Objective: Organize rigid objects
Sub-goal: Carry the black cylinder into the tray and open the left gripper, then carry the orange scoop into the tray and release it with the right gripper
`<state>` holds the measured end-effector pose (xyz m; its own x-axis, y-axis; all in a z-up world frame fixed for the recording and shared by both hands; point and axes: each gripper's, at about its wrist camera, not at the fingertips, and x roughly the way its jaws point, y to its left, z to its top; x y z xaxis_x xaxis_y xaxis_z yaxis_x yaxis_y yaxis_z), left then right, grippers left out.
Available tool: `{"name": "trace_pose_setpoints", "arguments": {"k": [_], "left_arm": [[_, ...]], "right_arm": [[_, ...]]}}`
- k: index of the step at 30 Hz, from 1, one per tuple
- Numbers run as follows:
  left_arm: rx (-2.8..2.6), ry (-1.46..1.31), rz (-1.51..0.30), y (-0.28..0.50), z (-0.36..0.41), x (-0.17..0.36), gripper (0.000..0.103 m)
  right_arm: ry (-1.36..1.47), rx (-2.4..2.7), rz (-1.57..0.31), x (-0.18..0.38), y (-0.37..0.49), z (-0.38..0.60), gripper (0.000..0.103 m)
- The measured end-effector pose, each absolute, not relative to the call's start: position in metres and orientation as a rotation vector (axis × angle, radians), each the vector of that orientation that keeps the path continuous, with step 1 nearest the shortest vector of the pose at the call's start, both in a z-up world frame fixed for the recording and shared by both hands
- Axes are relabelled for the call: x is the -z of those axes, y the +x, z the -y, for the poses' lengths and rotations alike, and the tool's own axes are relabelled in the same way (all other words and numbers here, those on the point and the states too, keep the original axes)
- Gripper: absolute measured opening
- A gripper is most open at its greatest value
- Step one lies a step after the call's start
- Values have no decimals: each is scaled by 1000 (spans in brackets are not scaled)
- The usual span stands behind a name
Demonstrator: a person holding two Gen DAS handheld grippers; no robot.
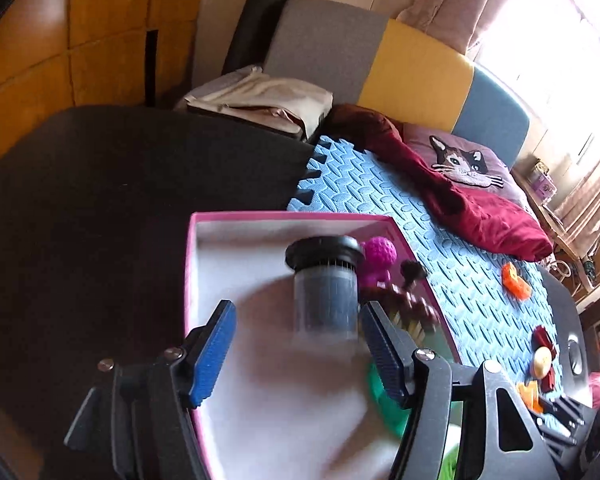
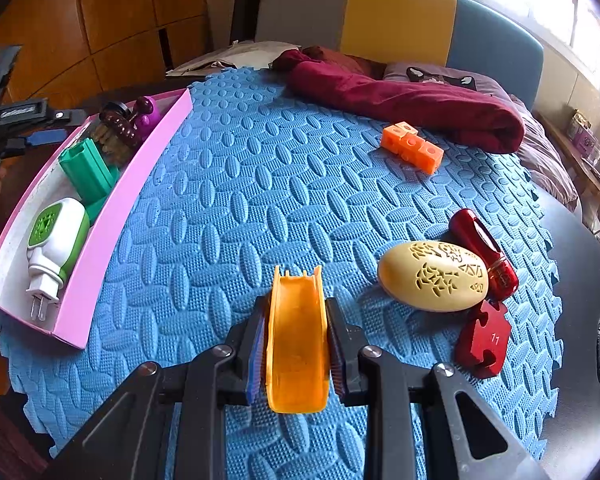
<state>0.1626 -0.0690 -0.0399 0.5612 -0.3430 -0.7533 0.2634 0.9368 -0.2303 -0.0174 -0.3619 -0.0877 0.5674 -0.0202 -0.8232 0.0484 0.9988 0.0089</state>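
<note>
The left wrist view looks steeply down, close over the white floor of the pink-walled cardboard box (image 1: 260, 360), with the blue textured foam mat (image 1: 380, 200) beyond. The right wrist view tilts down along its own fingers, low over that mat (image 2: 260, 200), facing the grey, yellow and blue headboard (image 2: 396, 16). Both views share the box (image 2: 100, 240), the mat, the maroon cloth (image 1: 480, 208) (image 2: 420, 100) and the headboard (image 1: 416, 72).

Pink box (image 2: 100, 240), blue leaf-embossed mat (image 2: 260, 200), orange channel piece (image 2: 296, 344), cream carved egg (image 2: 432, 276).
</note>
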Motion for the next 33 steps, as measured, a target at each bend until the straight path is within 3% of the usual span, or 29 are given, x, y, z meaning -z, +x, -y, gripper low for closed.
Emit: {"name": "trace_pose_setpoints", "arguments": {"k": [17,33], "left_arm": [[333,35,-780,59,66,25,66],[346,-8,-811,49,57,30,66]], "right_arm": [[-4,57,-940,88,-21,357,27],[-73,69,-916,89,-23,348,25]]}}
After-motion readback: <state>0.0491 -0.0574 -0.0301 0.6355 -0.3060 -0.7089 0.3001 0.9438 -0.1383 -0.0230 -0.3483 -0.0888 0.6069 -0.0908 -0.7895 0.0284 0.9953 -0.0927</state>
